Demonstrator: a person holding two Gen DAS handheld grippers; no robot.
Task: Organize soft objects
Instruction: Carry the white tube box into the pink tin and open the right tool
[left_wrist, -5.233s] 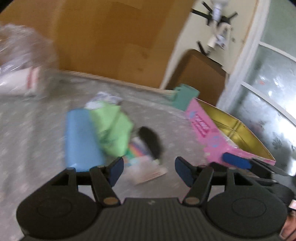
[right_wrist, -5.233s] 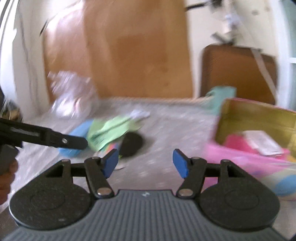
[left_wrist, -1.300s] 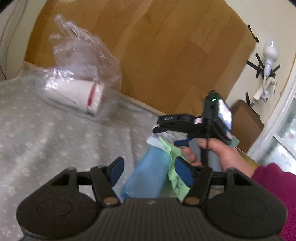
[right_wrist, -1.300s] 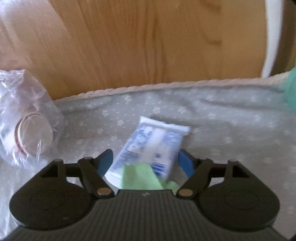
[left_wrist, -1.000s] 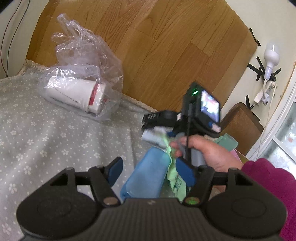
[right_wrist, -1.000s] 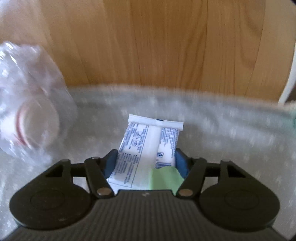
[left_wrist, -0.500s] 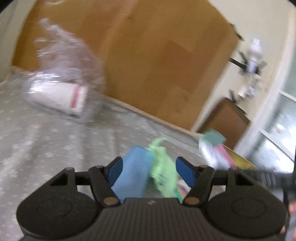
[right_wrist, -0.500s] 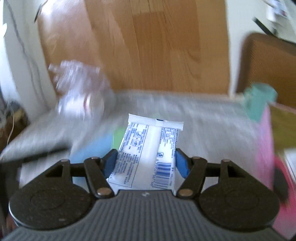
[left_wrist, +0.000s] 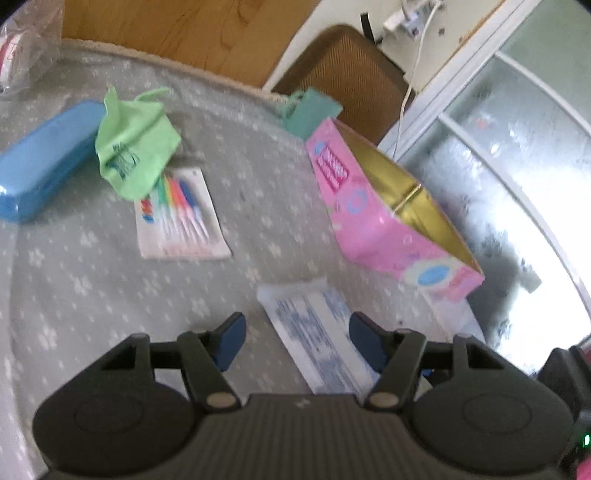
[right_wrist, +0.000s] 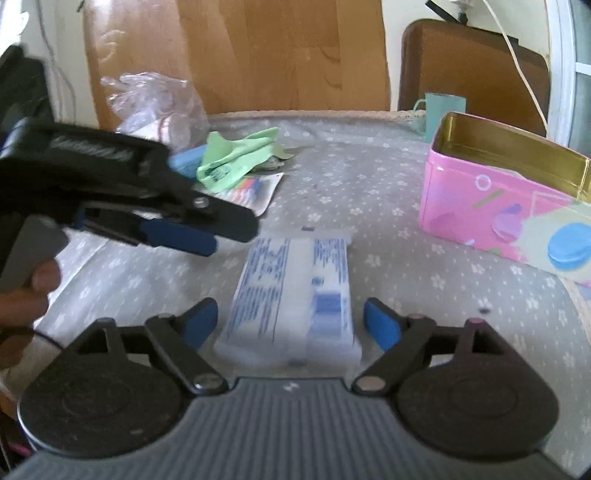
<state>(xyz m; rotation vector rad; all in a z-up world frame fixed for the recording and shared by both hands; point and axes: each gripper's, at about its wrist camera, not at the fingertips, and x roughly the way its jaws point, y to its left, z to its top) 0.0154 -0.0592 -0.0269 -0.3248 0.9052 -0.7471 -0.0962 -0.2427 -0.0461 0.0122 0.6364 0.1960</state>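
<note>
A white tissue pack with blue print (right_wrist: 293, 291) lies flat on the grey flowered cloth, between the open jaws of my right gripper (right_wrist: 291, 321), which do not touch it. It also shows in the left wrist view (left_wrist: 317, 332), between the open fingers of my left gripper (left_wrist: 297, 338). The left gripper also shows in the right wrist view (right_wrist: 199, 236), hovering left of the pack. A green cloth (left_wrist: 135, 155) lies crumpled on a blue case (left_wrist: 40, 162) at the far left. An open pink tin (right_wrist: 509, 206) with a gold inside stands at the right.
A card of coloured pens (left_wrist: 177, 214) lies beside the green cloth. A clear plastic bag (right_wrist: 159, 103) sits at the back left. A teal cup (right_wrist: 443, 114) stands behind the tin. A wooden board and a brown chair back stand behind the table edge.
The right gripper carried the tissue pack from under the green cloth toward the pink tin, opened and let it go on the cloth. The left gripper swung right over it.
</note>
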